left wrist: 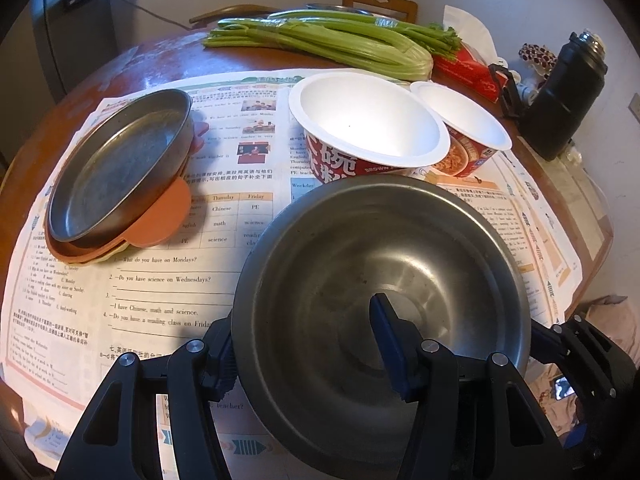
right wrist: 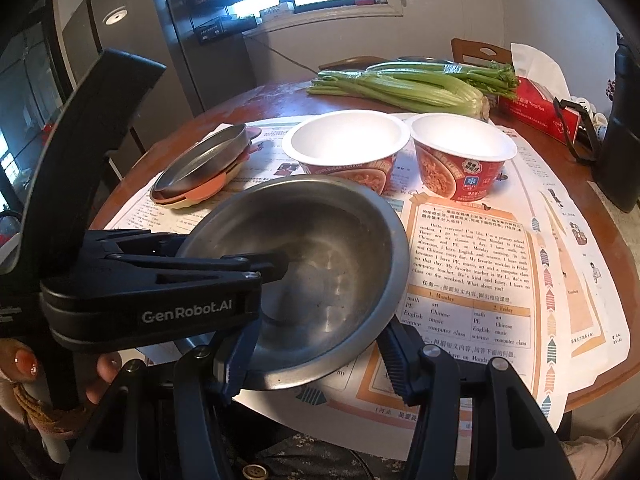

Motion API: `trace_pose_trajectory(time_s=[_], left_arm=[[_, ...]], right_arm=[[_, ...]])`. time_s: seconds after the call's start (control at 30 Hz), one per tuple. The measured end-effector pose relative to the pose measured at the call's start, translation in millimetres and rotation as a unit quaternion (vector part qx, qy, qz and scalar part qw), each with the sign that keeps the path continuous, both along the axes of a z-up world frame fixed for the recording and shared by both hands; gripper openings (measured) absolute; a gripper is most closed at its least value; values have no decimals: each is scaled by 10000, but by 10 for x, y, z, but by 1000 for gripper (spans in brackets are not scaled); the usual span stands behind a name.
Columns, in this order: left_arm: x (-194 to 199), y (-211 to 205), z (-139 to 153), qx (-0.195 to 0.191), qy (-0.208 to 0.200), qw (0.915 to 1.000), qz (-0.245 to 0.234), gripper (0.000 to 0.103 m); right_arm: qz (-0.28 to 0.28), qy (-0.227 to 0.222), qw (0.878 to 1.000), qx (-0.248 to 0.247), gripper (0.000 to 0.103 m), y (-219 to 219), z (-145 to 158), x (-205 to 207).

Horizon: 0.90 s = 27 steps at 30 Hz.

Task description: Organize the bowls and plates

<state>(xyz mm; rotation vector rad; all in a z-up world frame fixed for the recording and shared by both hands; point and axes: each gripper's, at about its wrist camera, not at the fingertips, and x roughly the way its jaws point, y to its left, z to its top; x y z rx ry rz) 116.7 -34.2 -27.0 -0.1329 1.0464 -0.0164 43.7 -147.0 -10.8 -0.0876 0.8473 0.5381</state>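
Note:
A steel bowl (left wrist: 360,256) (right wrist: 320,248) hangs tilted just above the newspaper at the table's near edge. My left gripper (left wrist: 304,332) is shut on its left wall, one finger (right wrist: 274,266) inside and the other outside. My right gripper (right wrist: 316,340) is shut across the bowl's near curve, a pad against each side. To the left, a steel plate (left wrist: 120,168) (right wrist: 200,160) lies on stacked orange plates (left wrist: 160,224). Behind the bowl stand two empty paper noodle bowls, a wide one (left wrist: 368,120) (right wrist: 344,140) and a smaller one (left wrist: 464,120) (right wrist: 460,140).
Newspaper (left wrist: 160,280) covers the round wooden table (right wrist: 608,380). At the back lie celery (left wrist: 320,40) and a red tissue box (left wrist: 468,68). A black flask (left wrist: 568,92) stands at the right. A person's hand (right wrist: 24,360) holds the left gripper's handle.

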Motion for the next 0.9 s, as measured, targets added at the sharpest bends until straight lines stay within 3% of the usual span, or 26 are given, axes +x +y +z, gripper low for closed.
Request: trace_pose_trajectory(time_s=[0.9], left_arm=[[-9,149,11,-108,-53,9997,230,60]], right_arm=[[-164,-22,9998,145,57,-110,43,63]])
